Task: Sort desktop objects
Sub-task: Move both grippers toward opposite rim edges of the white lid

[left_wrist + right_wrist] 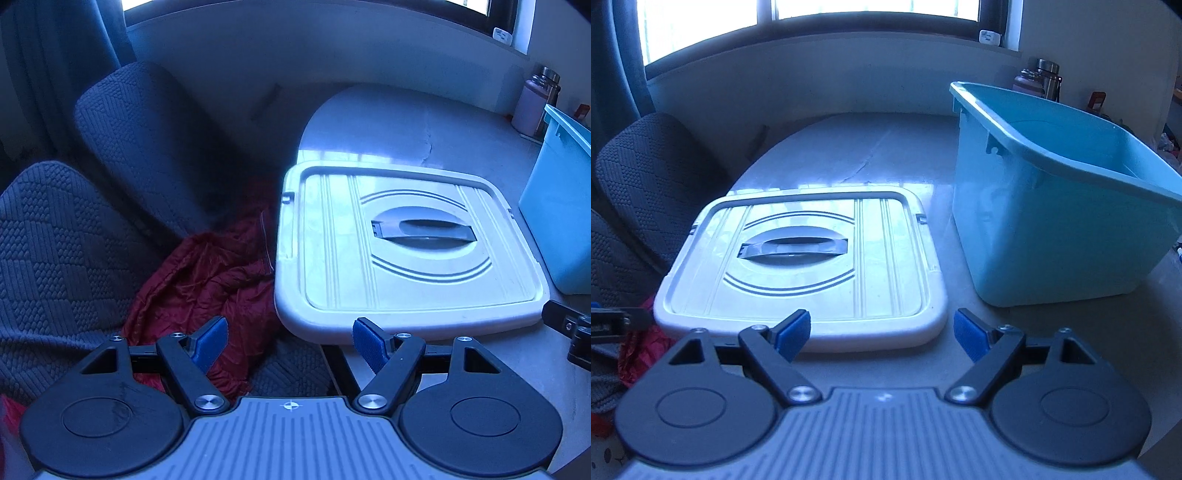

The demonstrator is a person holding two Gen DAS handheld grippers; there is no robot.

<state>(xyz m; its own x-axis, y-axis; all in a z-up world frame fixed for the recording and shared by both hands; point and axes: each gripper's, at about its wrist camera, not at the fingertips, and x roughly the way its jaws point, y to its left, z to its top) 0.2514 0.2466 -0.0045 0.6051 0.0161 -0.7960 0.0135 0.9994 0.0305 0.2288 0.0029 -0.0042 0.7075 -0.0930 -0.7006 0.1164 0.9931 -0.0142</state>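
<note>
A white box lid (402, 247) (801, 266) with a grey handle lies flat on the table, its left edge jutting over the table's side. A teal storage bin (1063, 199) (561, 206) stands open just to its right. My left gripper (290, 345) hangs open near the lid's front left corner, half over the chair, nothing between its blue pads. My right gripper (882, 334) is open too, low over the lid's front right corner, and holds nothing.
The table (871, 147) has a rounded far end below a window. Dark padded chairs (92, 229) stand to the left, with a red cloth (207, 280) on one seat. Bottles (1039, 79) stand at the far right corner. The other gripper's black part (572, 332) shows at right.
</note>
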